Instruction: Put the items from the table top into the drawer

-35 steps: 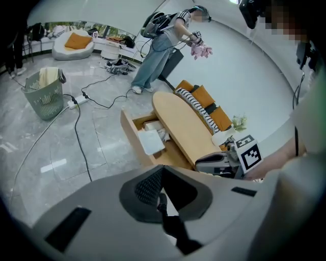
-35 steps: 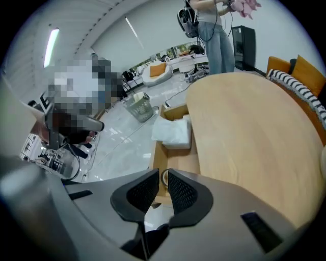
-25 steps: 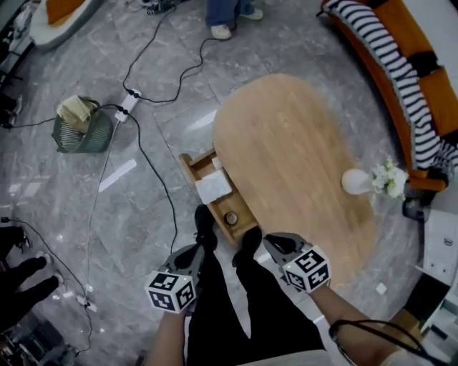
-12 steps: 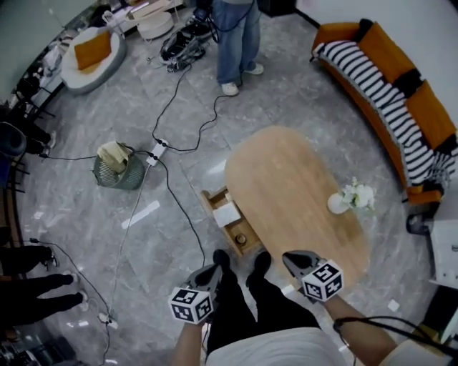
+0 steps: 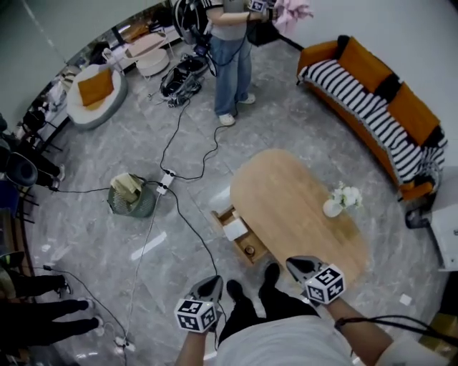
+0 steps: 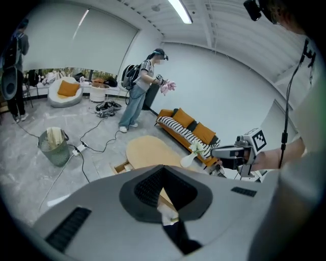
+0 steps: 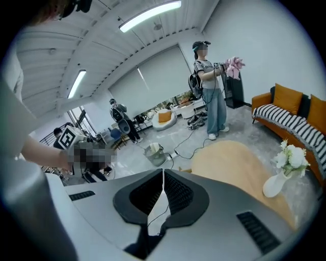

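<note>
Head view, steeply down: both grippers held high over the grey marbled floor, well clear of the oval light-wood table. Left gripper low and left of centre, marker cube toward the camera, fingers pressed together, nothing between them. Right gripper in line with the table's near end, fingers likewise closed tip to tip and empty. Same story in both gripper views: ribbed dark pads meeting at the tips, only floor and table showing past them.

Open light-wood drawer sticking out from the table's left long edge, toward the near end. Inside, a flat white box at the far end and a small round dark-rimmed object at the near end; too small to say what that is. Up on the table top, a round white vase with white flowers, close to the right long edge and well apart from the drawer.

Black shoes on the floor between the grippers, just beside the table's near end. Further off: a green wire basket with pale paper in it, a white power strip with black cables trailing away, and an orange sofa with a black-and-white striped throw past the table's right edge. Person in blue jeans standing beyond the far end, holding something pink.
</note>
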Available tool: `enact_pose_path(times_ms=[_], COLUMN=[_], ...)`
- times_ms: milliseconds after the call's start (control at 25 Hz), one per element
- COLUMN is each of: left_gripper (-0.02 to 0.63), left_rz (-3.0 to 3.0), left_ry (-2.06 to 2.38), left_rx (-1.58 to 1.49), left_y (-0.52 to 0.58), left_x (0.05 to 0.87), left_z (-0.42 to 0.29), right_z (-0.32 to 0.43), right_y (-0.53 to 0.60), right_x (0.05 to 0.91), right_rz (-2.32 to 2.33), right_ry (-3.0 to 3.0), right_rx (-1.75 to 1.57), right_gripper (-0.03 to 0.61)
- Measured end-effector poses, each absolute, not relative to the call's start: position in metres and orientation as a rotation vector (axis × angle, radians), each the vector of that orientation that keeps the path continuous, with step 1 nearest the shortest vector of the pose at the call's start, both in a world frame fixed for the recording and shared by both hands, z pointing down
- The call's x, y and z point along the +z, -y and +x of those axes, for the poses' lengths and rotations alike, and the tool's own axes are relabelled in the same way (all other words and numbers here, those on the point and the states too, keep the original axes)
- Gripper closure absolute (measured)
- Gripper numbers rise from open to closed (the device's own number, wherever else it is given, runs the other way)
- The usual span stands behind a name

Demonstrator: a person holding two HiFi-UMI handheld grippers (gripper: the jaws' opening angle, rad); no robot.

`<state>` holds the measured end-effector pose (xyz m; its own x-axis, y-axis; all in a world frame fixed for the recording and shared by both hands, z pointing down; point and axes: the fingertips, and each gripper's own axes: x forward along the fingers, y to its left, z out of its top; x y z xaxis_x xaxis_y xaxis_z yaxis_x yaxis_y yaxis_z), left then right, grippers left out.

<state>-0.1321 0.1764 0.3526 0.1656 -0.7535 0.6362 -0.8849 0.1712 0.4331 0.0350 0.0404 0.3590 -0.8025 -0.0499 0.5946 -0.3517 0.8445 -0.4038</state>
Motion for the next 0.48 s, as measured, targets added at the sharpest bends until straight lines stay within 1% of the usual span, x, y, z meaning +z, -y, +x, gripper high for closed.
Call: enact_pose_path(times_ms=[200, 480], left_gripper=[0.614, 0.614], left_rz=[1.671, 1.701], left_ry=[1.610, 1.617], left_rx=[0.210, 0.162], left_y=[-0.194, -0.193], left_x=[0.322, 0.301], left_z=[-0.135, -0.145], right_z=[0.038, 0.039], right_y=[-0.053, -0.049], right_x=[0.327, 0.302], right_rz=[0.382, 0.456], right_ry=[2.470, 2.513], right_rx=[0.661, 0.656], right_gripper=[0.543, 0.545])
